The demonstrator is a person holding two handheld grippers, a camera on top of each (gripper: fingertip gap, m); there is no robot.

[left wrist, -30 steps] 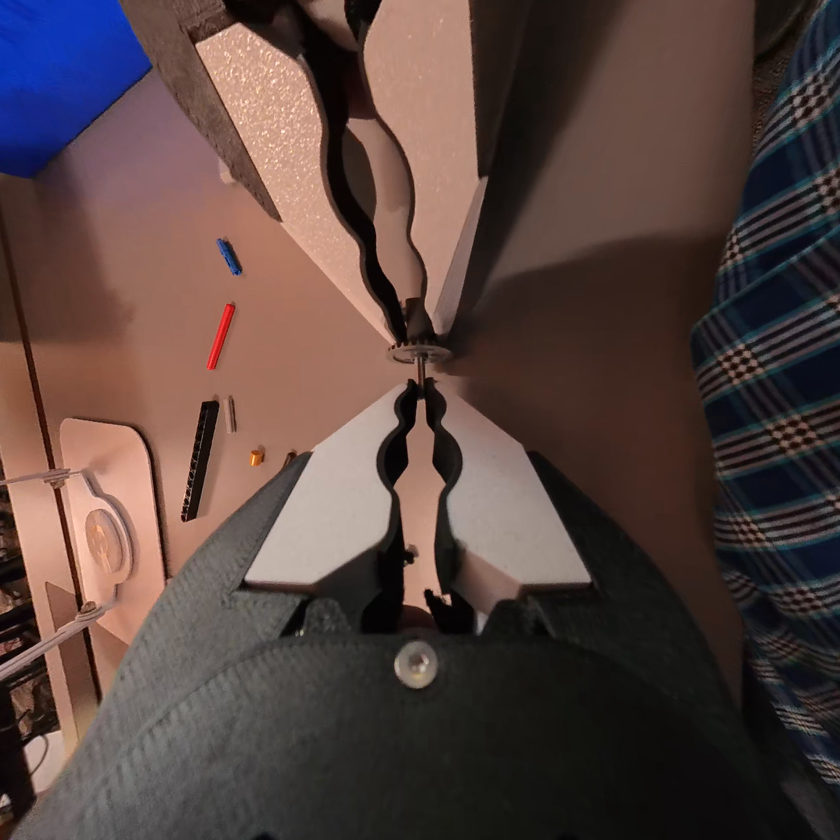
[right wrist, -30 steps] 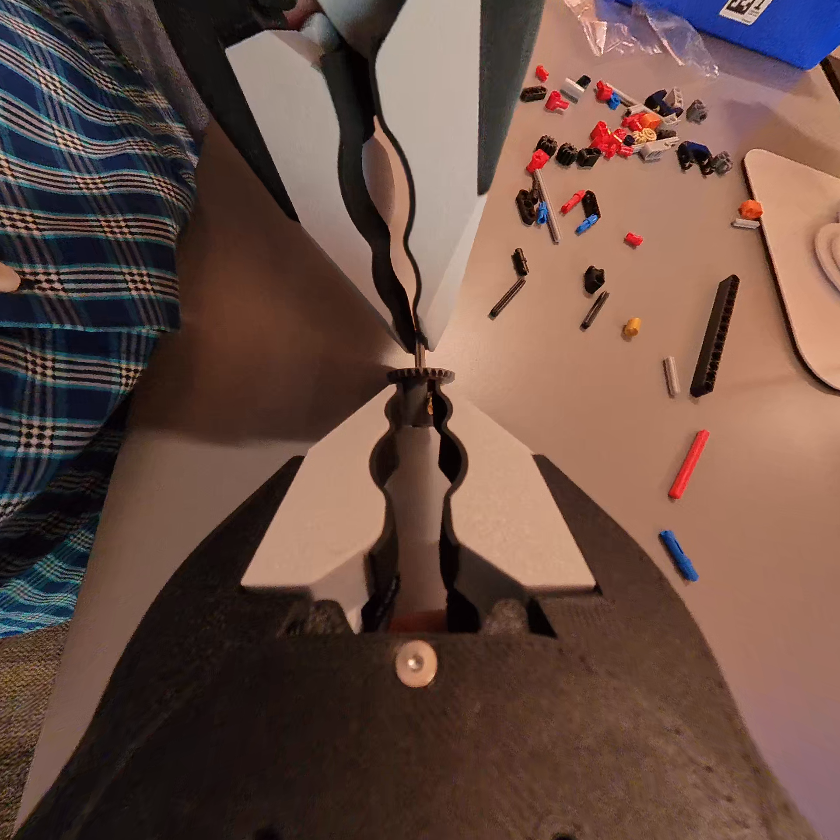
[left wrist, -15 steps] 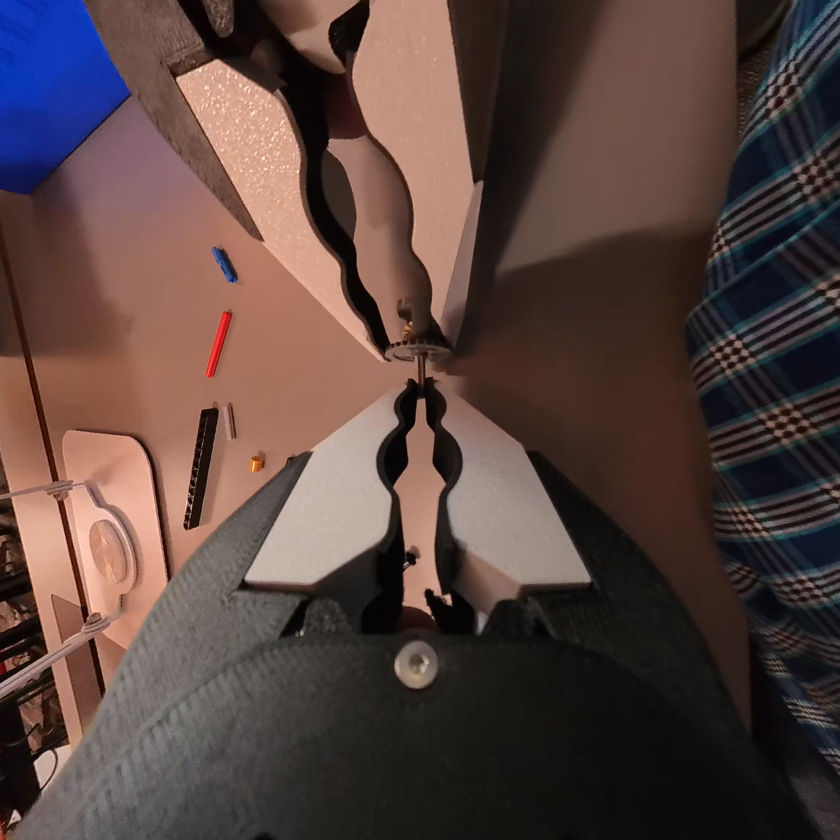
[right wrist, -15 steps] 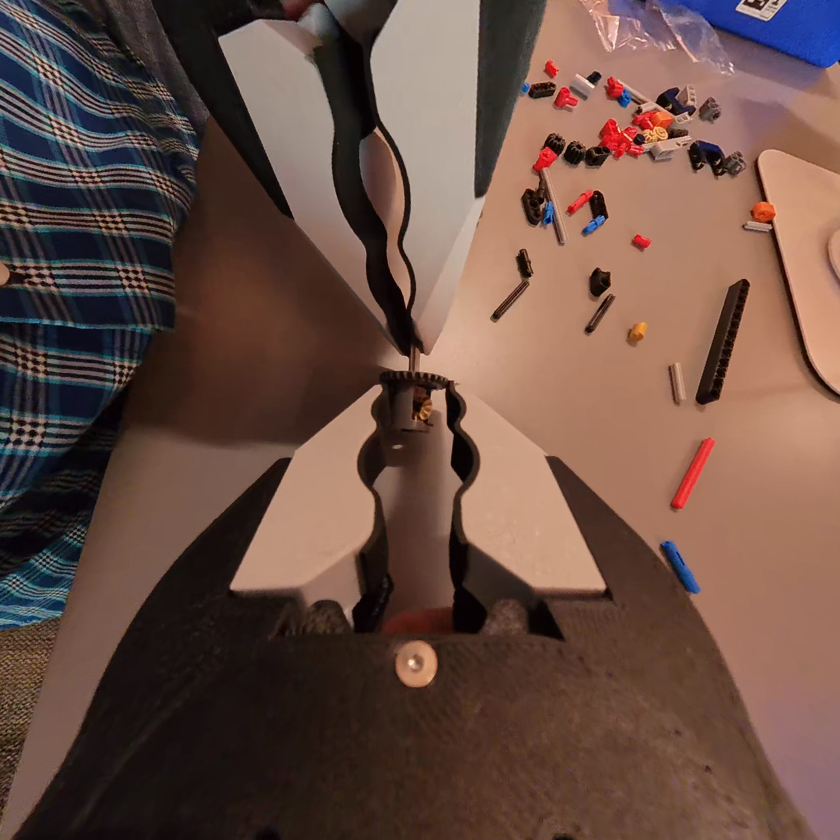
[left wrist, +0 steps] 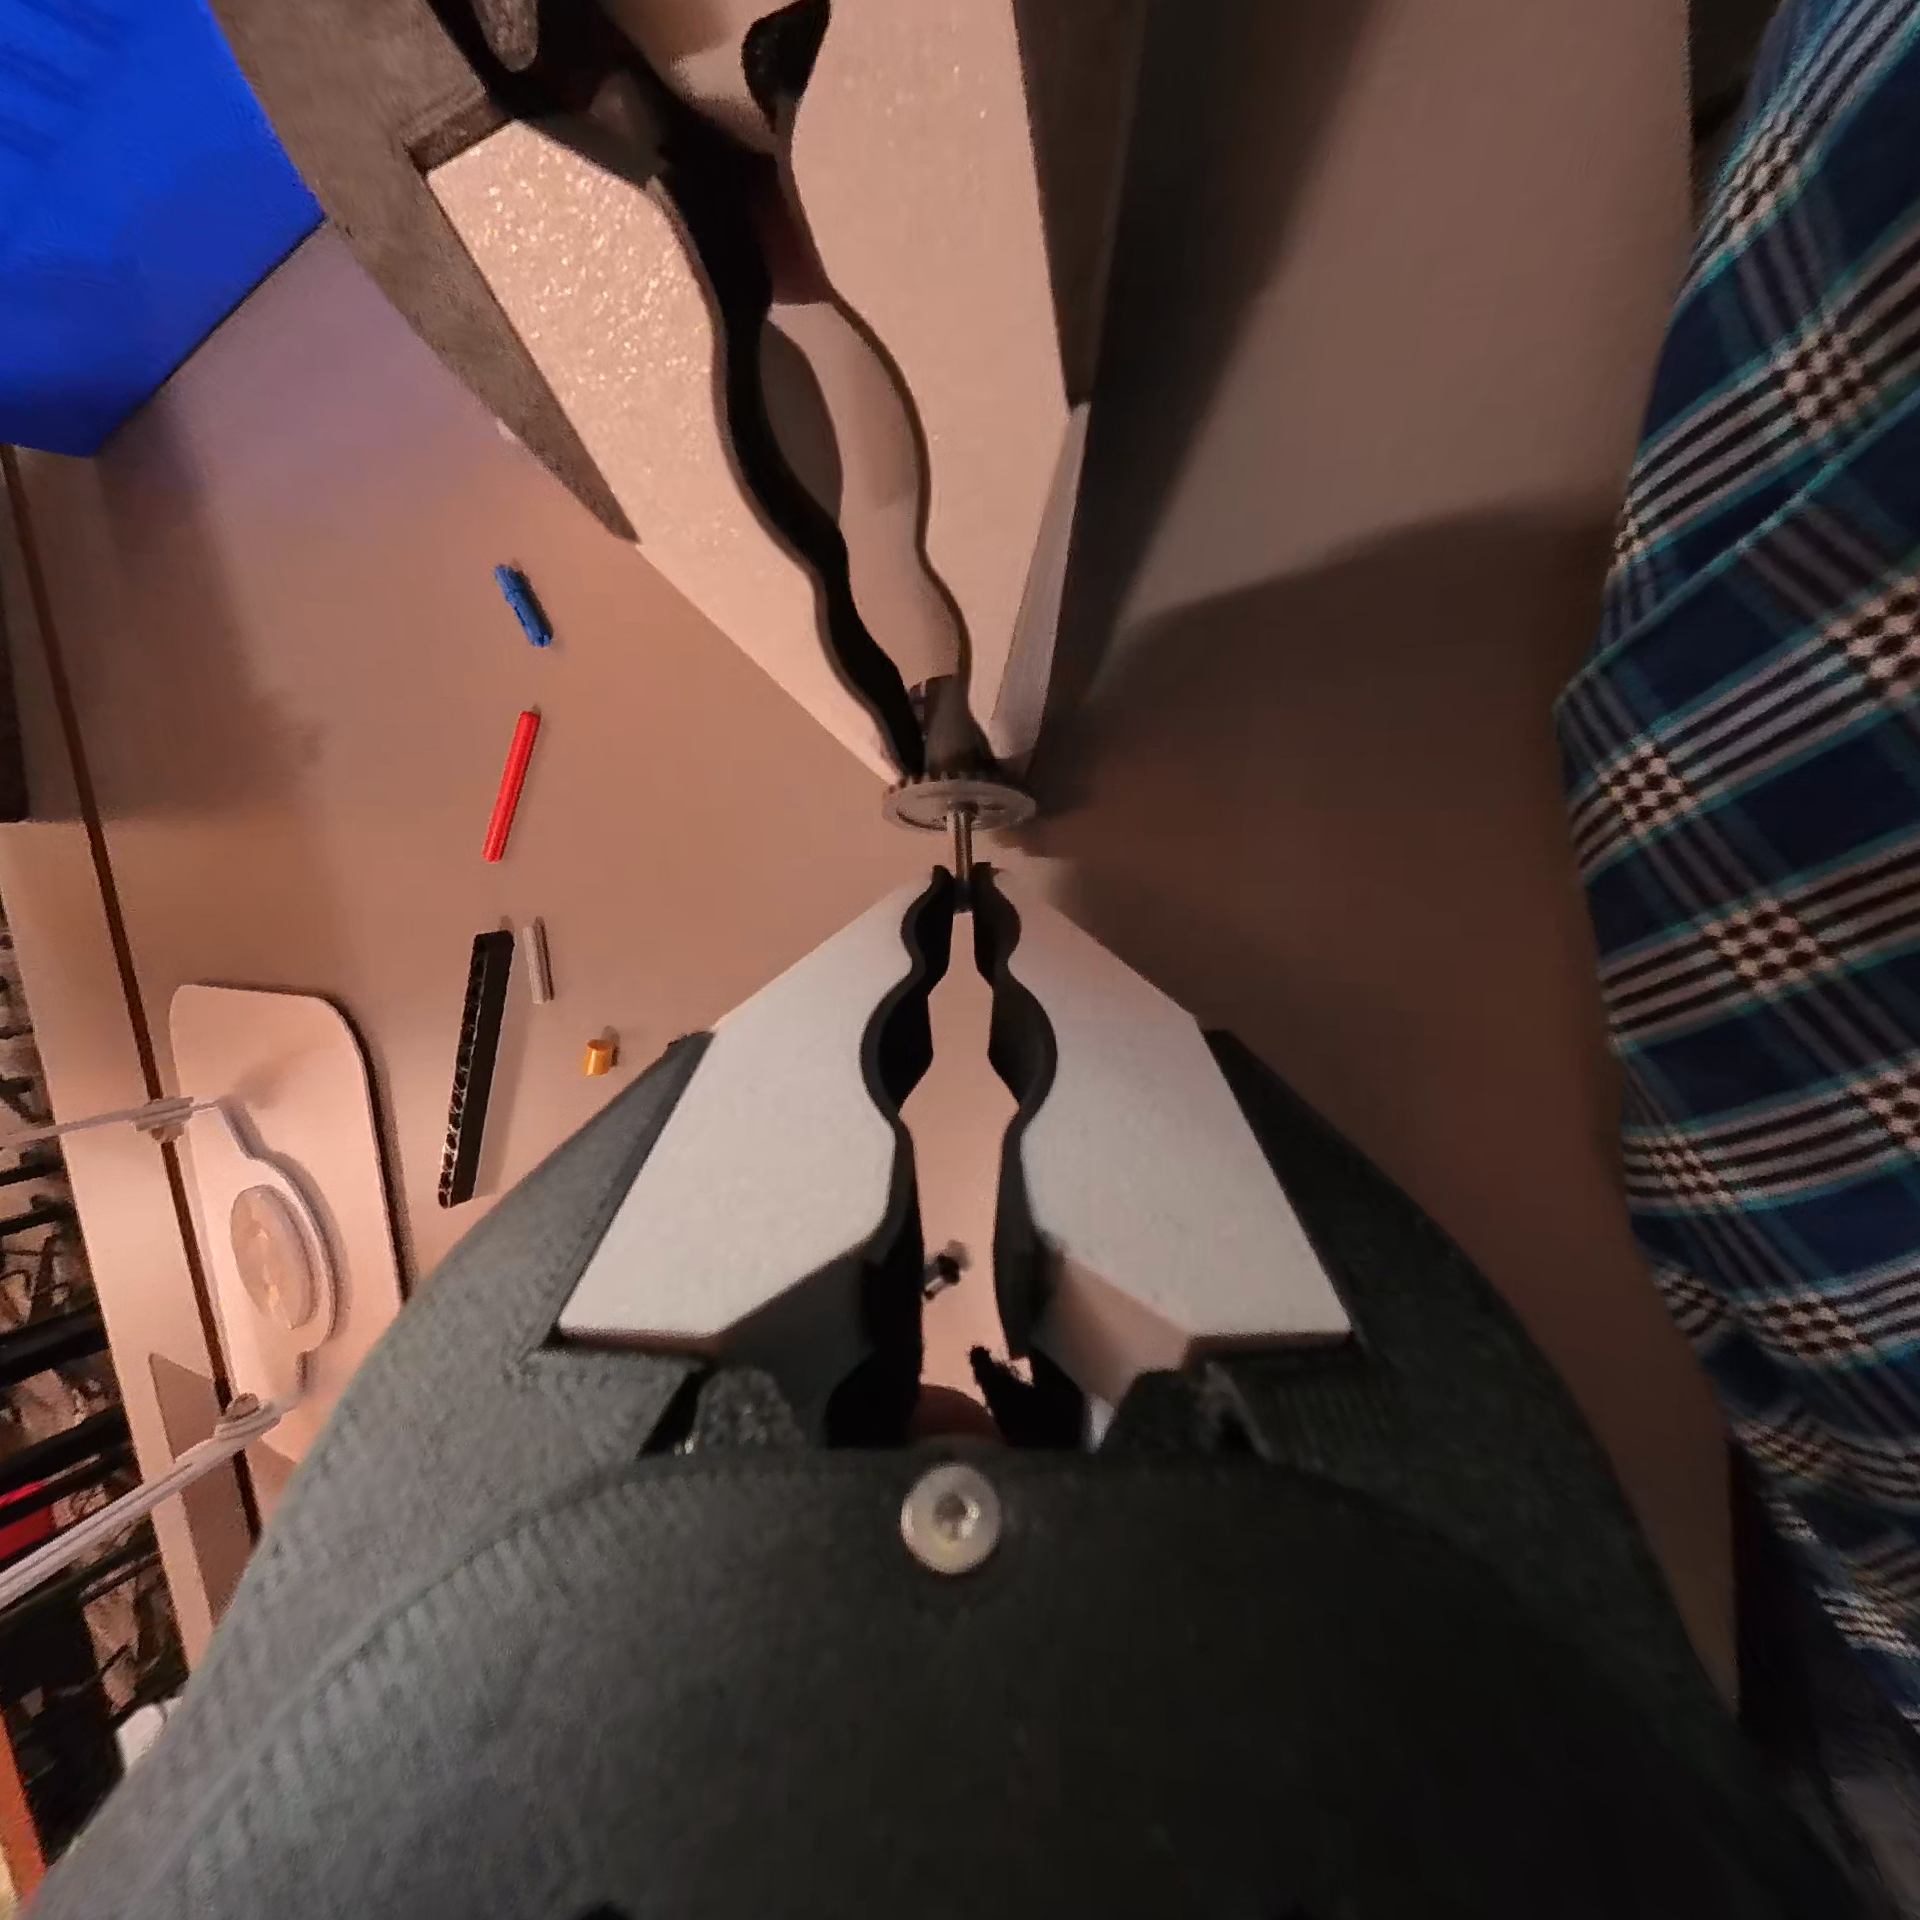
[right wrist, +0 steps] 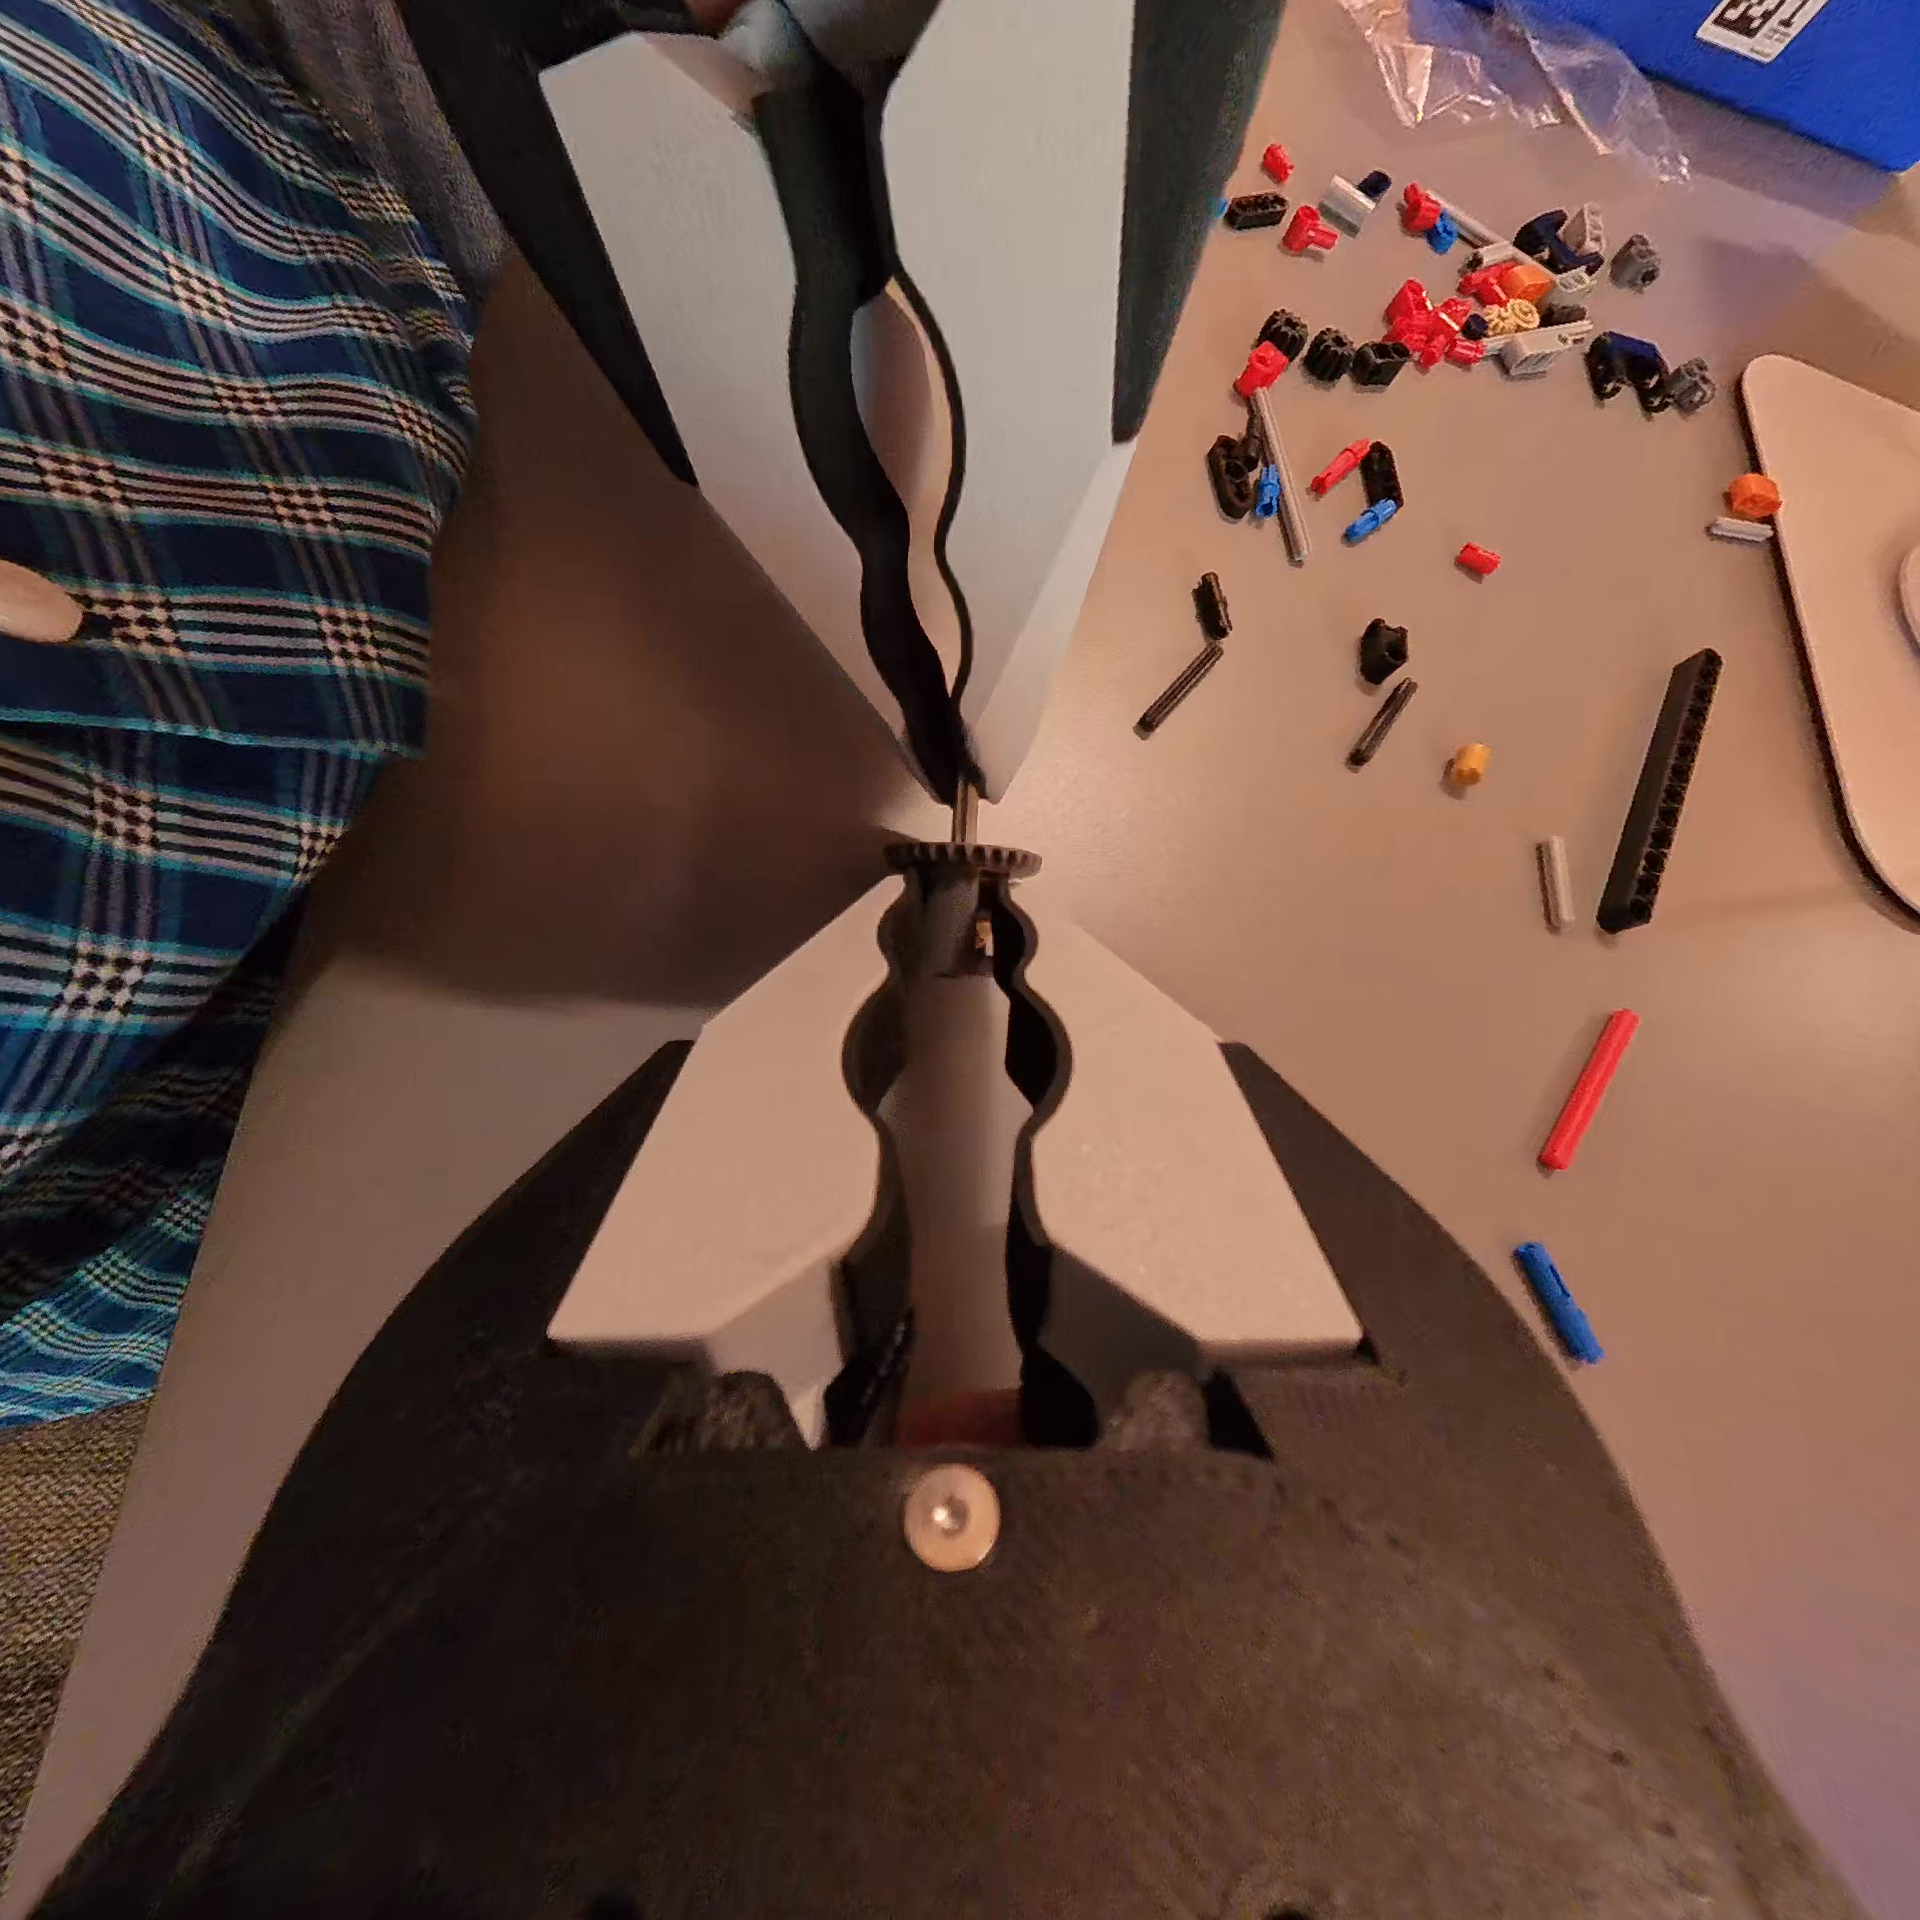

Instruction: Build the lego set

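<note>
We see our left tool (left wrist: 962, 885) pinched shut on the end of a thin grey axle (left wrist: 964, 850), its fingertips almost meeting around the rod. Straight ahead of it, tip to tip, our right tool (right wrist: 961, 914) clamps a dark grey gear piece (right wrist: 961, 862); the toothed disc sits just past its fingertips and the hub lies between them, with a small tan part (right wrist: 982, 938) tucked beside the hub. The axle runs through the middle of the gear, so both tools meet on one joined assembly held above the worktop (right wrist: 1299, 1039).

To the right of our right tool, loose parts lie on the worktop: a long black beam (right wrist: 1659, 792), a short grey pin (right wrist: 1554, 881) just beside it, a red axle (right wrist: 1588, 1089), a blue pin (right wrist: 1557, 1301) nearer the tool's body, an orange bush (right wrist: 1467, 766) and two black axles. Farther ahead of that tool sits a scattered pile of red, black, blue and grey pieces (right wrist: 1455, 301), with clear plastic wrap (right wrist: 1527, 94) and a blue box (right wrist: 1766, 73) beyond. A plaid sleeve (right wrist: 208, 520) lies to that tool's left.
</note>
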